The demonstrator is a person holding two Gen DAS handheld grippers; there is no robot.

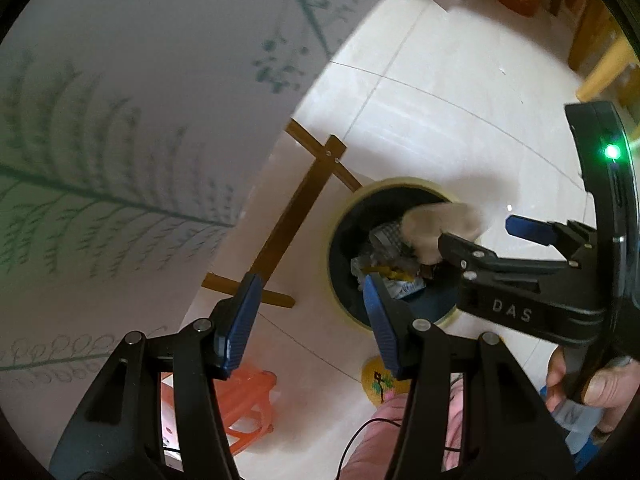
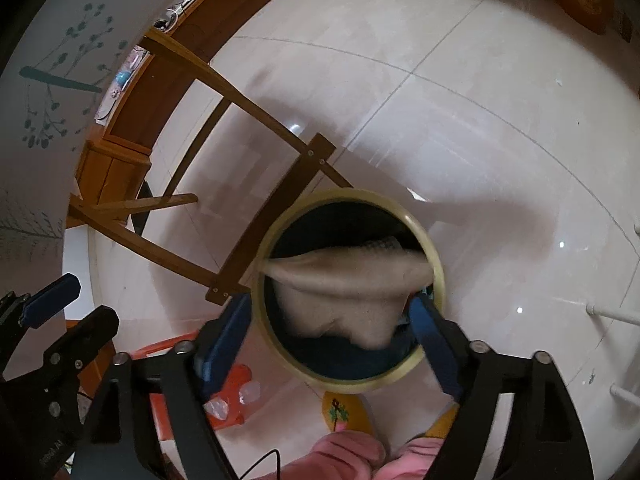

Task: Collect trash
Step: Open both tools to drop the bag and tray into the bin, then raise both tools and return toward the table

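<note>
Beige crumpled paper (image 2: 348,284) lies across the yellow-rimmed bin (image 2: 434,256), apart from both grippers. Right gripper (image 1: 476,232), marked "DAS", jaws wide; left gripper (image 1: 308,320) jaws wide, empty.

bin (image 2: 434,264) on the floor (image 2: 460,128) | cloth (image 2: 348,284) over the bin's mouth | trash (image 1: 384,264) in the bin | wooden frame (image 2: 256,216) just left of bin | plastic stool (image 2: 236,396) near, left of bin | right claw (image 2: 336,344) above bin
</note>
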